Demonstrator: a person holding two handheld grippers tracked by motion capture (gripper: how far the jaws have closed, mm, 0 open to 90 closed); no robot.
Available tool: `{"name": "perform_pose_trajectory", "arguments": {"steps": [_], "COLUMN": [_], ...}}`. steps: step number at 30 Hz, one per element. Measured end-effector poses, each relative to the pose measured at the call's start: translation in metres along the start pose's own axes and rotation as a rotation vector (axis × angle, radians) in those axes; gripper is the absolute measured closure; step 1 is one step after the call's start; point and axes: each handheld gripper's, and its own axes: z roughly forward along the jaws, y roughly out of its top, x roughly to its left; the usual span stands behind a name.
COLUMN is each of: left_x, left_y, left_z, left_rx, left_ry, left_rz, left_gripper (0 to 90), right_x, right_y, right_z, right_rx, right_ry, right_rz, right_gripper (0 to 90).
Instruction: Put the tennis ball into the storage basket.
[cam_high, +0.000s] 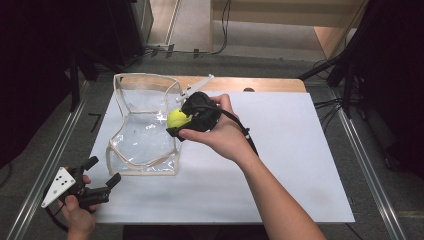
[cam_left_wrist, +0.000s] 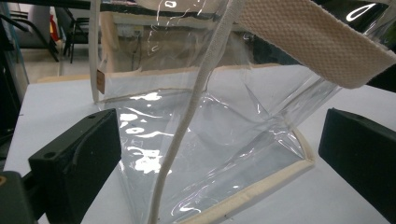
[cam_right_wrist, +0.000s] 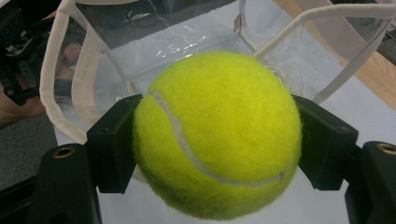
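We see a fuzzy yellow tennis ball (cam_high: 178, 118) mid-frame, lifted over the right rim of an open clear bag (cam_high: 142, 145) with cream trim, centre-left.

hidden — far half of tennis ball (cam_high: 178, 118) behind right gripper (cam_high: 186, 120) | cut off — clear bag (cam_left_wrist: 210, 140) top, above ball | small label (cam_left_wrist: 100, 81) unreadable

Fuzzy felt ball (cam_right_wrist: 217, 135), glossy clear plastic bag (cam_high: 142, 132)
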Motion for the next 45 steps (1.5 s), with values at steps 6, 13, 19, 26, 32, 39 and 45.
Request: {"name": "perform_pose_trajectory", "arguments": {"steps": [6, 13, 19, 26, 32, 39, 45], "left_x": [0.0, 0.0, 0.0, 0.0, 0.0, 0.0, 0.0], "left_y": [0.0, 0.0, 0.0, 0.0, 0.0, 0.0, 0.0], "left_z": [0.0, 0.0, 0.0, 0.0, 0.0, 0.0, 0.0], "left_rx": [0.0, 0.0, 0.0, 0.0, 0.002, 0.002, 0.001], "left_ry": [-0.001, -0.001, -0.003, -0.003, -0.005, -0.005, -0.005], "left_rz": [-0.001, -0.001, 0.0, 0.001, 0.004, 0.004, 0.004], "left_gripper": [0.0, 0.0, 0.0, 0.0, 0.0, 0.0, 0.0], "right_x": [0.002, 0.008, 0.012, 0.015, 0.018, 0.021, 0.024], "right_y": [0.004, 0.011, 0.016, 0.018, 0.019, 0.021, 0.022], "right_z": [0.0, 0.002, 0.005, 0.012, 0.017, 0.023, 0.027], "right_rx": [0.0, -0.006, -0.007, 0.0, 0.0, 0.003, 0.004], "right_ry": [0.001, 0.006, 0.014, 0.027, 0.035, 0.046, 0.056], "right_rz": [-0.01, -0.021, -0.033, -0.032, -0.04, -0.042, -0.045], "right_gripper": [22.9, 22.9, 22.9, 22.9, 22.9, 22.9, 22.9]}}
